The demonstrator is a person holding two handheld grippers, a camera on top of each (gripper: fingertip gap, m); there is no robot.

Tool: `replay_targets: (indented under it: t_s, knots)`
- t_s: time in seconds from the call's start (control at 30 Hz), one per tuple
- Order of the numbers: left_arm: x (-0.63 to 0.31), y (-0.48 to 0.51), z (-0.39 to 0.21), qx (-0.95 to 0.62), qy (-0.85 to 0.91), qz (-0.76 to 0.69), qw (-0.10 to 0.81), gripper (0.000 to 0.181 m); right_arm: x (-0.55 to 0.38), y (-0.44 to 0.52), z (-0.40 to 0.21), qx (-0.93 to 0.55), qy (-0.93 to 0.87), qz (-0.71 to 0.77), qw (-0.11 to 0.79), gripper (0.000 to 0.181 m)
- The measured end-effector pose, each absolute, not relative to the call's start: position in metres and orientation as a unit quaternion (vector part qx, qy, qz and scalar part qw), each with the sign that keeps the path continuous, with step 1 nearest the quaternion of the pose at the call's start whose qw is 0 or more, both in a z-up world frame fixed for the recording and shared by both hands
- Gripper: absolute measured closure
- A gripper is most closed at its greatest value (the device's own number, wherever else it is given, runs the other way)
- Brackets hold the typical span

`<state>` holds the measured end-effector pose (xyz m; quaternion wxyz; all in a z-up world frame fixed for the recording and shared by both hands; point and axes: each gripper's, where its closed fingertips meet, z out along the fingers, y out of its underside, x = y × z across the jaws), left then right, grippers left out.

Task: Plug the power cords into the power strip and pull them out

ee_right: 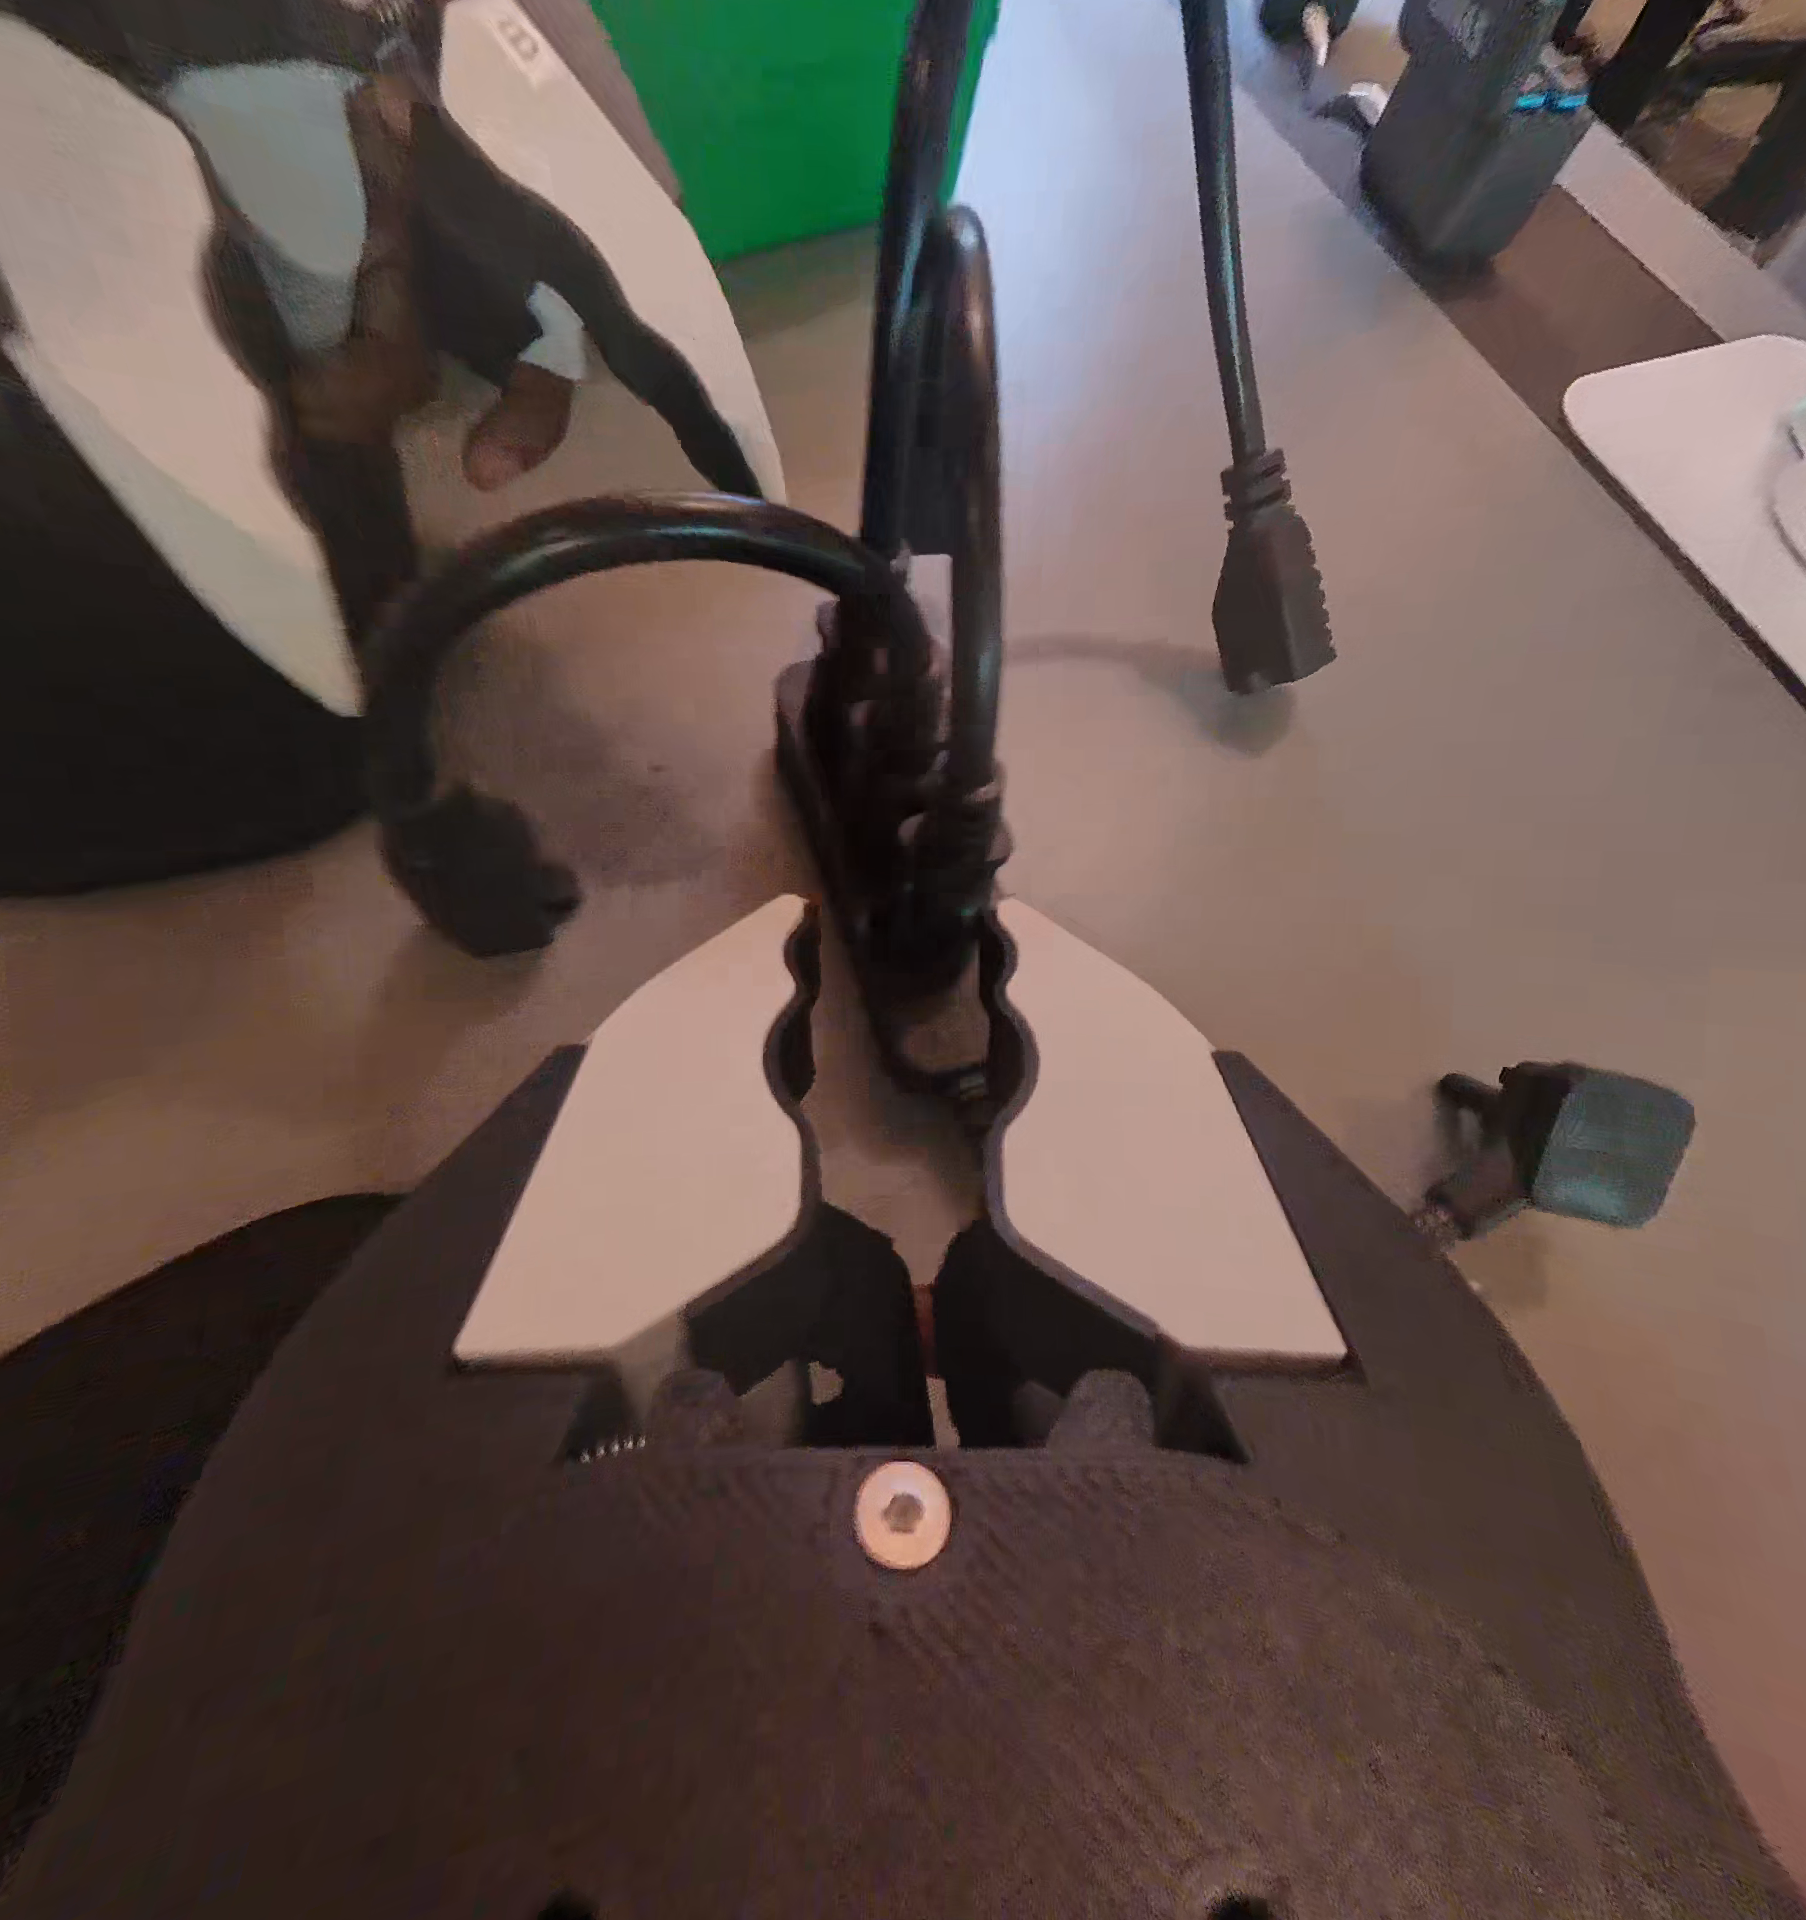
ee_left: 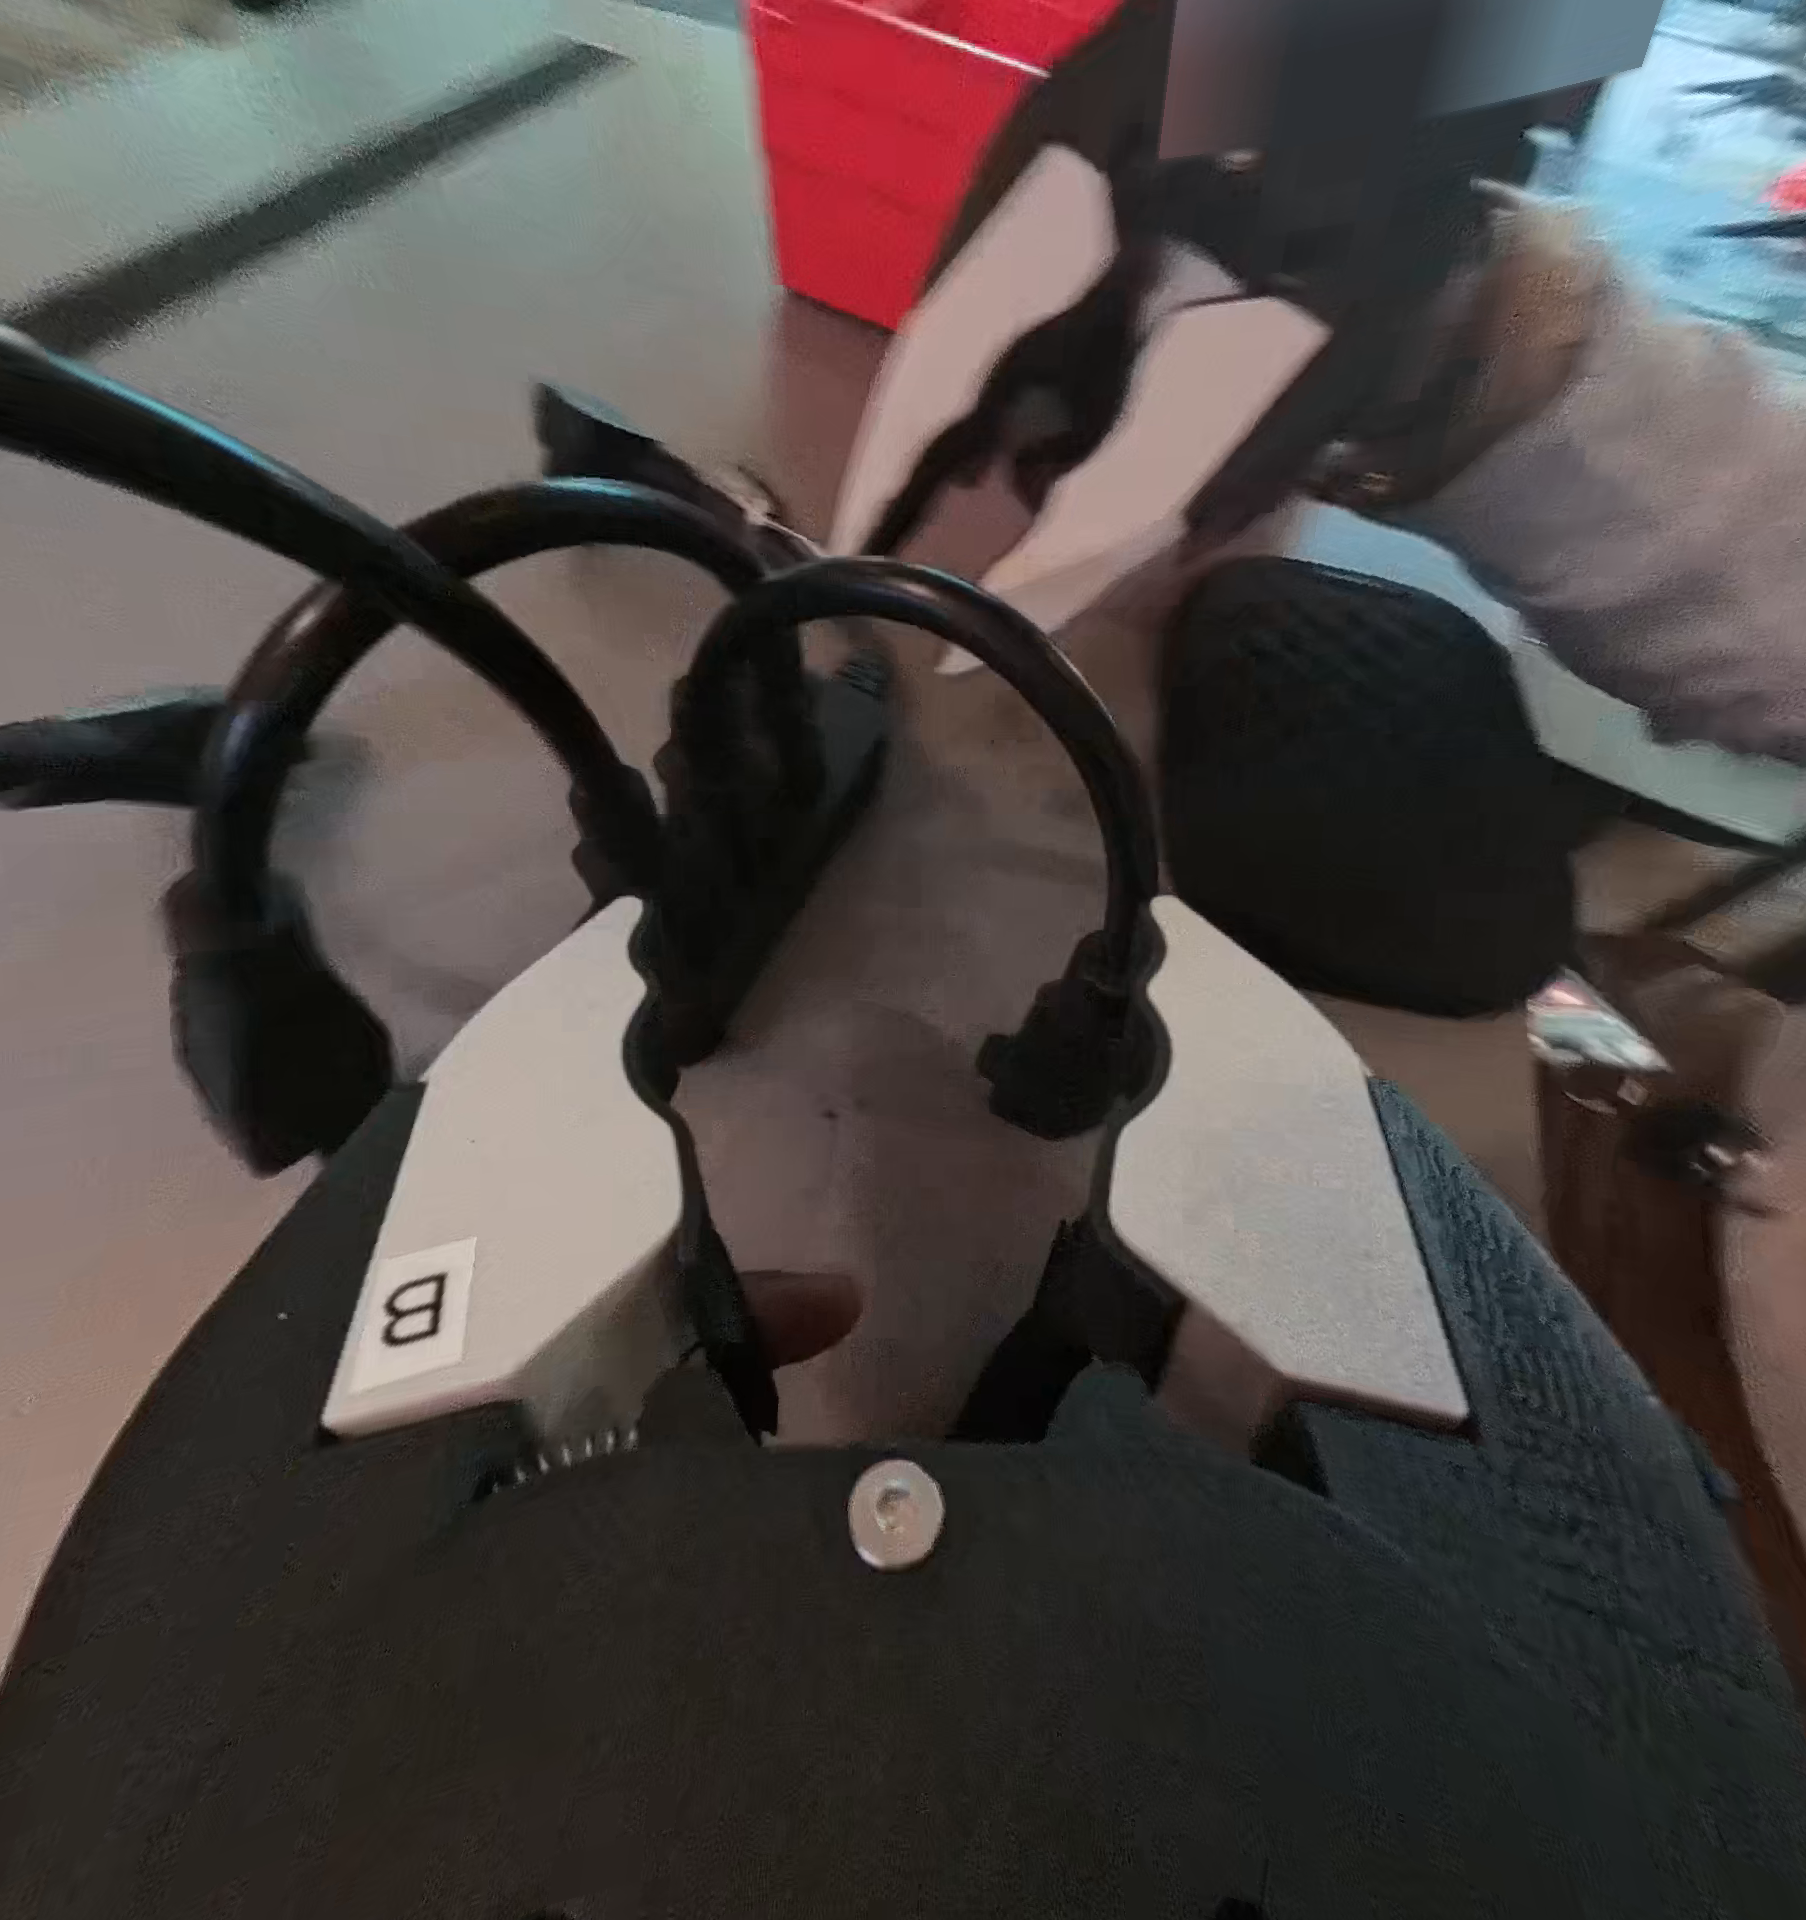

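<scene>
Power strip point(ee_right: 878, 831) largely hidden, plugs seemingly seated

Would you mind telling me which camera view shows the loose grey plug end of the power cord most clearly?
The right wrist view: the grey plug end hangs sharp and unobstructed above the table, right of the power strip. In the left wrist view I cannot pick it out among the blurred black cords.

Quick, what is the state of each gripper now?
Left gripper: open, holding nothing.
Right gripper: jaws close around a black rubber power plug; firm grip cannot be told.
</scene>
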<state>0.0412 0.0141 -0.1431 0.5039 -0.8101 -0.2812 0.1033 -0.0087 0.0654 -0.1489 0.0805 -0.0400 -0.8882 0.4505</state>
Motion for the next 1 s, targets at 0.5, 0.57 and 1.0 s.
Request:
replay_targets:
  t_s: [0.5, 0.57, 1.0]
  knots:
    - [-0.021, 0.01, -0.161, -0.791, -0.3, 0.161, 0.509, 0.145, -0.021, 0.046, -0.164, 0.013, -0.902, 0.43, 0.047, 0.157]
    - [-0.016, 0.015, -0.16, -0.787, -0.289, 0.15, 0.524, 0.16, -0.019, 0.047, -0.164, 0.015, -0.898, 0.438, 0.044, 0.157]
    - [-0.005, 0.018, -0.162, -0.778, -0.315, 0.189, 0.51, 0.164, -0.007, 0.054, -0.164, -0.031, -0.885, 0.464, 0.032, 0.156]
